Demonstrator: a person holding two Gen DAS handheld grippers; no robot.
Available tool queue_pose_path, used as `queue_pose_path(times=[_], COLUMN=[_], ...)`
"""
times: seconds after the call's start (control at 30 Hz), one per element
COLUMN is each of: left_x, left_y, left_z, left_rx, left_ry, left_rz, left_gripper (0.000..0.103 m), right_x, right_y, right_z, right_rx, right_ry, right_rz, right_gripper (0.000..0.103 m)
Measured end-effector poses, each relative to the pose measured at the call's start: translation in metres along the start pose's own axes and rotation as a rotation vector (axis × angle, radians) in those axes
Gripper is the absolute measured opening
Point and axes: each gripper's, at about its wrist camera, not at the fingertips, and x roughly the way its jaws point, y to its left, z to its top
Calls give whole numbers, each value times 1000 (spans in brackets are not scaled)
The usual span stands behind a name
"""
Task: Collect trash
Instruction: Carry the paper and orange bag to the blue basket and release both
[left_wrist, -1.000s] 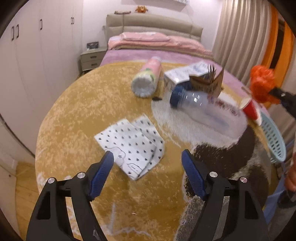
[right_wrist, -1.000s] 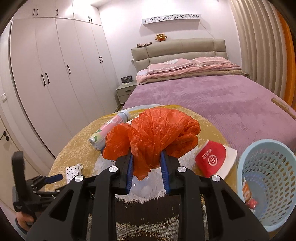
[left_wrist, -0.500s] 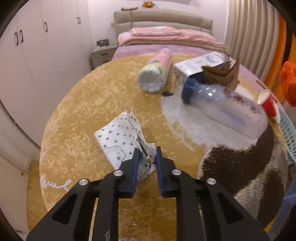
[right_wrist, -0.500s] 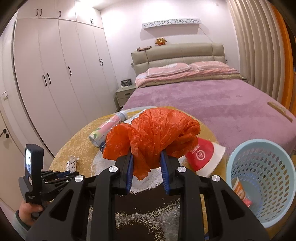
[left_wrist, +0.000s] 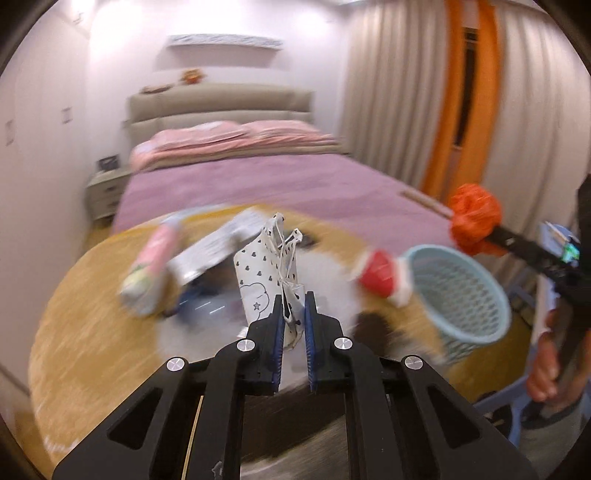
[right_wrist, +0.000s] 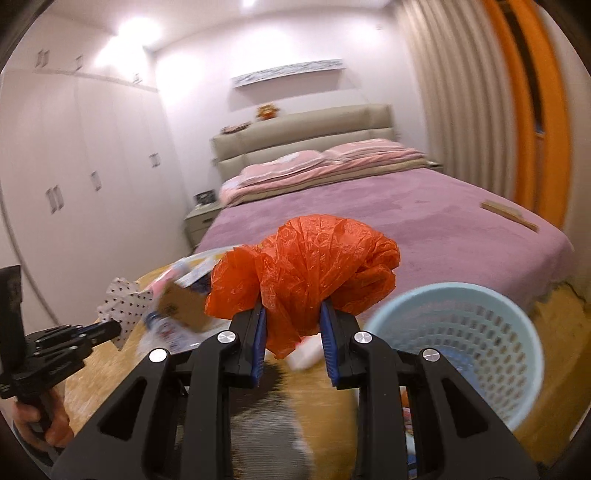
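Wardrobe (right_wrist: 74, 206): white doors along the left wall, in the right wrist view.
Nightstand (left_wrist: 105, 184): at the near left corner of the bed.
Rug (left_wrist: 92, 332): round, golden, on the floor at the foot of the bed; the litter lies on it, much of it blurred.
Pink tube (left_wrist: 155, 269): lying on the rug's left part, just beside a flat white packet (left_wrist: 218, 247).
Clear bottle (left_wrist: 207, 302): blue-capped, low on the rug behind the spotted paper; too smeared to say more.
Left tongs (left_wrist: 293, 321): nearly closed, pinching the spotted paper bag (left_wrist: 266, 273) by its lower edge; the bag stands upright above the rug, clear of it.
Bed (left_wrist: 280, 184): purple cover, pink pillows, beige headboard.
Red cup (left_wrist: 380, 273): on its side on the rug, close against the basket's left.
Right tongs (right_wrist: 291, 325): clamped on a crumpled orange plastic bag (right_wrist: 310, 269), which bulges above the fingers (right_wrist: 258, 332).
Orange bag's place: held in the air just left of the basket's rim in the right wrist view, not inside.
Basket (right_wrist: 491, 314): pale blue, perforated, mouth tipped toward the camera, at the rug's right edge; some small items lie at its bottom.
Curtains (left_wrist: 402, 110): beige with orange, along the right wall.
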Motion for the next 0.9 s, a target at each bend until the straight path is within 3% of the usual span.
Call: queue_pose_path(times=[0.2,0.4,0.6,0.8,0.83,0.9], left_x=[40,97,135,160,160,160], left_y=[-70,-133,-170,-185,-183,-180], left_z=[22,33,31,29,29,28], left_rx=[84,96,124,126,125,119], left_ry=[11,99,167,214,214,215], left_rz=[-162,-326,-385,-391,-390,-390], left_gripper=[9,9,9,12,15,32], right_x=[-5,8,23,30,31,36], right_y=[-58,-109,-134,-144,-145,-145], right_z=[3,-7,-17,-27,-27,-28], right_rx=[110,204,250,274,274,271], right_ry=[-6,60,125,163,170,184], right_rz=[-134,-265,-331,-352,-350,-345], right_gripper=[23,23,24,25,25,27])
